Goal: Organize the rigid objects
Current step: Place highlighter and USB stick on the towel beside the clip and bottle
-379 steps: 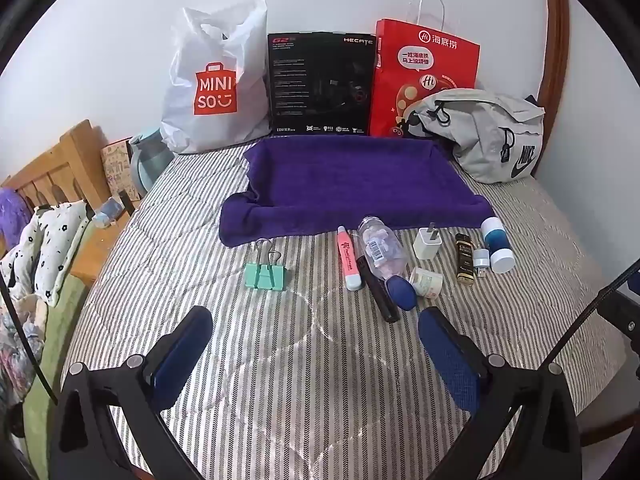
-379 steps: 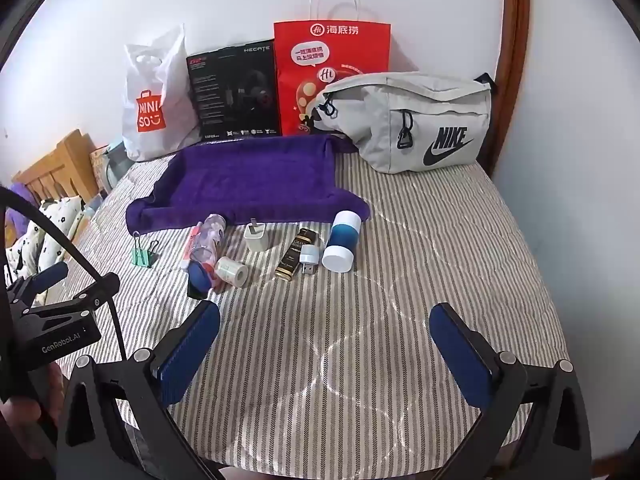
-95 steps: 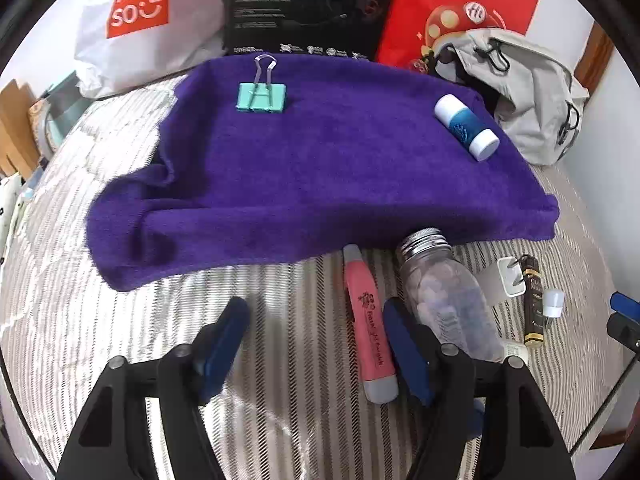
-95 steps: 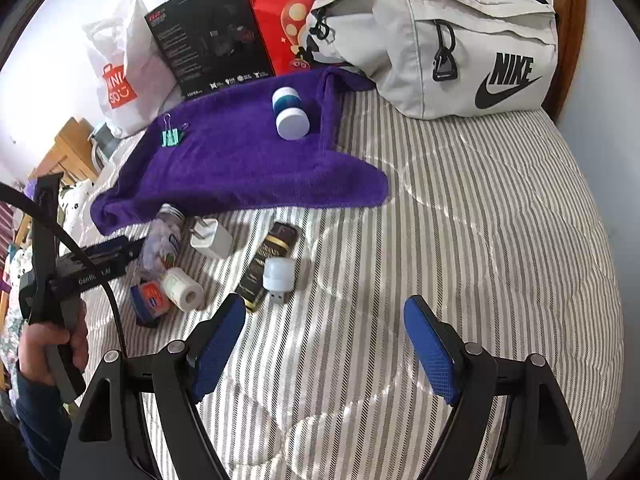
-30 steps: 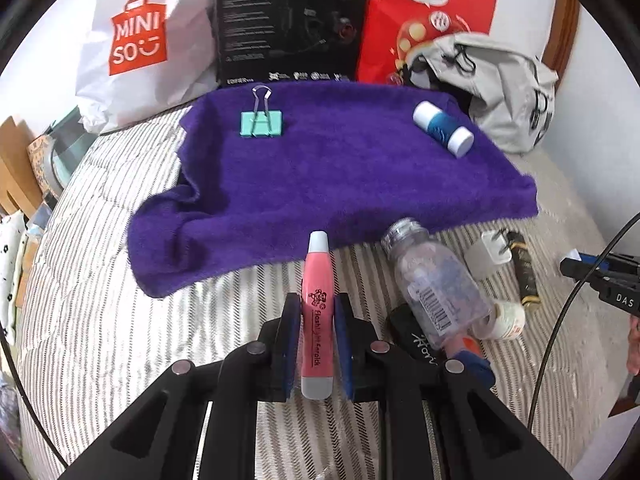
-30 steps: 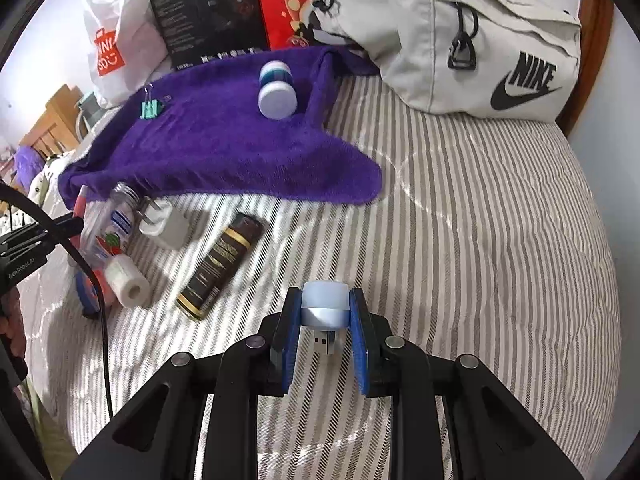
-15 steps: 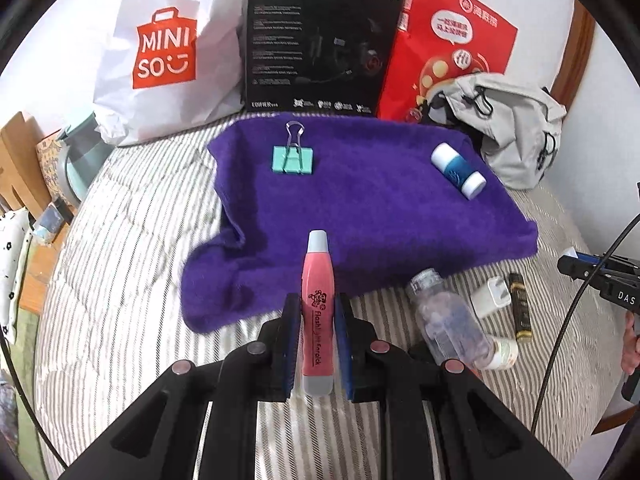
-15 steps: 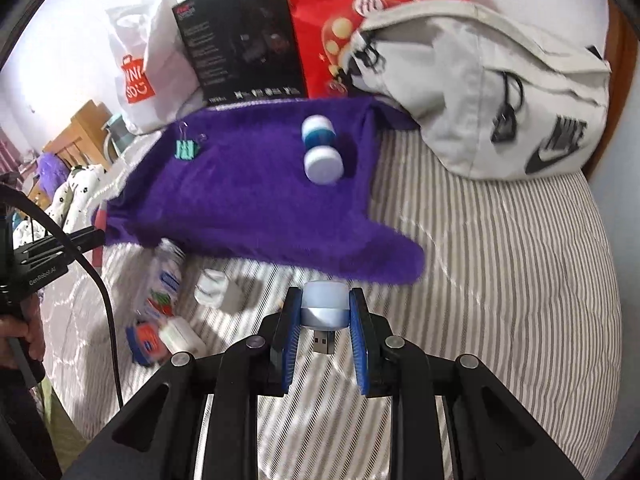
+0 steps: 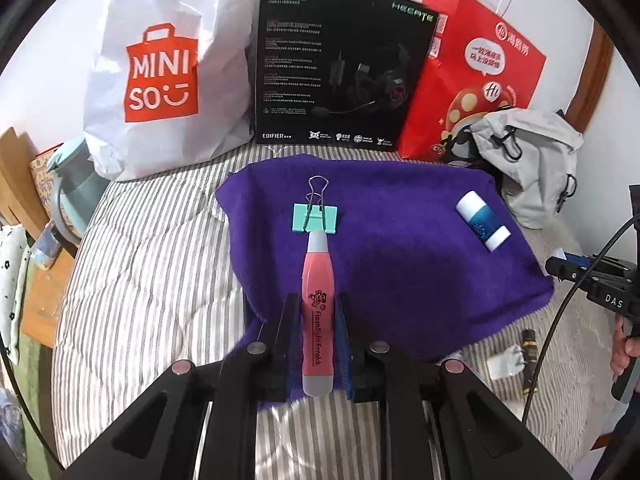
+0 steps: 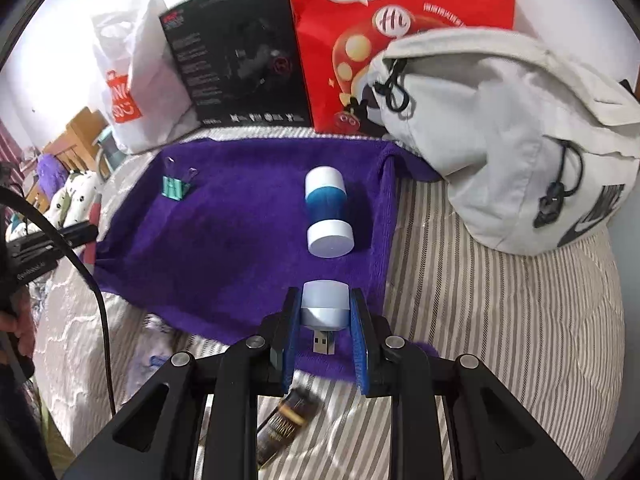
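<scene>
My left gripper (image 9: 317, 312) is shut on a pink pen-shaped flashlight (image 9: 319, 300), held over the near edge of the purple towel (image 9: 400, 272). Its grey tip points at a mint binder clip (image 9: 315, 218) lying on the towel. A blue and white tube (image 9: 483, 226) rests on the towel's right side. My right gripper (image 10: 325, 320) is shut on a small white USB light (image 10: 324, 312), hovering over the towel's (image 10: 240, 240) near right edge, just in front of the blue and white tube (image 10: 327, 212). The binder clip (image 10: 176, 187) is at far left.
A white shopping bag (image 9: 160, 72), a black box (image 9: 340, 68), a red paper bag (image 9: 472, 76) and a grey bag (image 10: 504, 136) line the wall behind the towel. A dark gold-printed tube (image 10: 286, 428) and a white plug (image 9: 505, 363) lie on the striped bedspread (image 10: 500, 320).
Both grippers have moved forward over the towel with their objects still held. The flashlight now reaches toward the binder clip and the USB light sits closer to the blue and white tube.
</scene>
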`<state>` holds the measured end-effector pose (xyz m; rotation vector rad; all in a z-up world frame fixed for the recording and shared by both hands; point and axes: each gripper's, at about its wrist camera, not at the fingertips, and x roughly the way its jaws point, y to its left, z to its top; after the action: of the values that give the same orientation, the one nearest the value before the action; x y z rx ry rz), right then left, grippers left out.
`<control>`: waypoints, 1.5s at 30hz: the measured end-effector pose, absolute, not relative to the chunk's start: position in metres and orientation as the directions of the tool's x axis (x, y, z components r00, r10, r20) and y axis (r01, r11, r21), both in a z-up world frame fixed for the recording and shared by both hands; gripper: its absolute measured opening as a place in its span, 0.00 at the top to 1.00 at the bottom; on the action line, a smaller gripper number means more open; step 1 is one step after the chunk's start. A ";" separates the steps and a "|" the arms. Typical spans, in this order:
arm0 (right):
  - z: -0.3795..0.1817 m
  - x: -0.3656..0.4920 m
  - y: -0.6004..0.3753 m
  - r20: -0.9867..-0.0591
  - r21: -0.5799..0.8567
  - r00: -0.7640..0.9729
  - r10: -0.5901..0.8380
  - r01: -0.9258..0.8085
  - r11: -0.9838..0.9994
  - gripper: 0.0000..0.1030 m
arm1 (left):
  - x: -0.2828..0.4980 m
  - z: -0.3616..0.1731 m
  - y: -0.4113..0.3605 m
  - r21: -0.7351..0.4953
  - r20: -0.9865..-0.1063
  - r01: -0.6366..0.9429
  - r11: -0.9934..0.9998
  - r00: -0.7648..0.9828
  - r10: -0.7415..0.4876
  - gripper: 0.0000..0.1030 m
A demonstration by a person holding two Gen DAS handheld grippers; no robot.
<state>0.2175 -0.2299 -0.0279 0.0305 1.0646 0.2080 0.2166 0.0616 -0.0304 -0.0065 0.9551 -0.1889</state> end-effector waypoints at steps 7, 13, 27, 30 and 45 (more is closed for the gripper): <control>-0.053 0.235 -0.222 -0.890 0.111 0.423 0.174 -0.169 0.979 0.77 | 0.246 -0.054 0.058 -0.077 -0.842 0.155 0.985 0.519 -0.148 0.84; -0.061 0.242 -0.215 -0.897 0.094 0.412 0.161 -0.178 0.979 0.77 | 0.263 -0.071 0.056 -0.068 -0.861 0.156 0.985 0.489 -0.137 0.84; -0.072 0.248 -0.203 -0.896 0.064 0.417 0.151 -0.217 0.974 0.77 | 0.283 -0.091 0.045 -0.036 -0.879 0.171 0.985 0.464 -0.113 0.84; -0.072 0.248 -0.205 -0.891 0.079 0.421 0.168 -0.221 0.972 0.77 | 0.281 -0.092 0.045 -0.036 -0.874 0.168 0.985 0.473 -0.113 0.83; -0.051 0.225 -0.216 -0.883 0.124 0.422 0.204 -0.208 0.970 0.52 | 0.265 -0.088 0.033 -0.015 -0.888 0.164 0.986 0.451 -0.088 0.46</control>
<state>0.2252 -0.2157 -0.0515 -0.0046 1.1056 0.2581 0.2651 0.0332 -0.0883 0.0764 1.0921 -0.1560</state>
